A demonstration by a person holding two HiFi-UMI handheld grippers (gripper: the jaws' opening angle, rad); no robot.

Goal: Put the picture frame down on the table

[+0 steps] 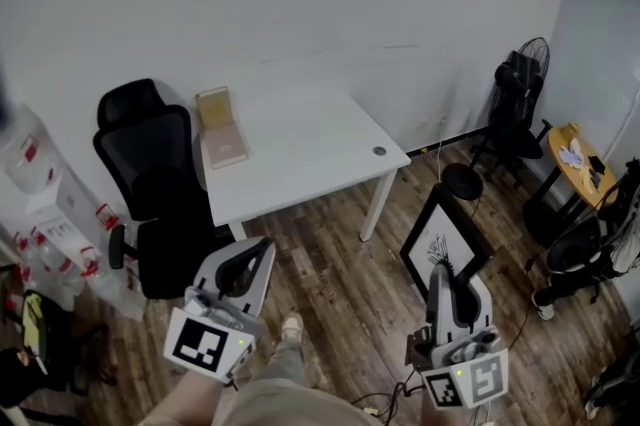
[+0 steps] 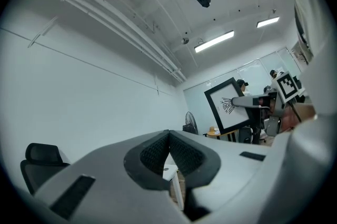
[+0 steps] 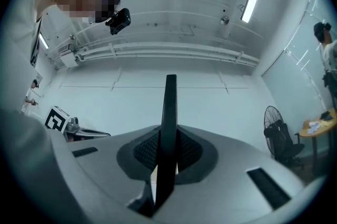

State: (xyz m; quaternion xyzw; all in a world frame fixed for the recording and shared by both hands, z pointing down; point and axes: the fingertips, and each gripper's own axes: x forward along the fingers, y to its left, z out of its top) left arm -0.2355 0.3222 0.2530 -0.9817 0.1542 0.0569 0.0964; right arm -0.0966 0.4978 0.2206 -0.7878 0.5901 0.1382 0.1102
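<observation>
The white rectangular table [image 1: 300,144] stands bare over most of its top. A black mesh office chair [image 1: 150,179] sits at the table's left side. The black-edged picture frame with a white mat and a dark drawing [image 1: 445,249] is not on the table. It is held in the air over the wood floor, off the table's near right corner (long axis roughly upright, leaning). The right tool [image 1: 440,276] pinches its lower edge, so the table lies ahead and to the left of the frame. The left tool [image 1: 262,252] sits nearer the table's front edge, pressed together on nothing. A tan block [image 1: 222,126] rests on the table's far left part.
</observation>
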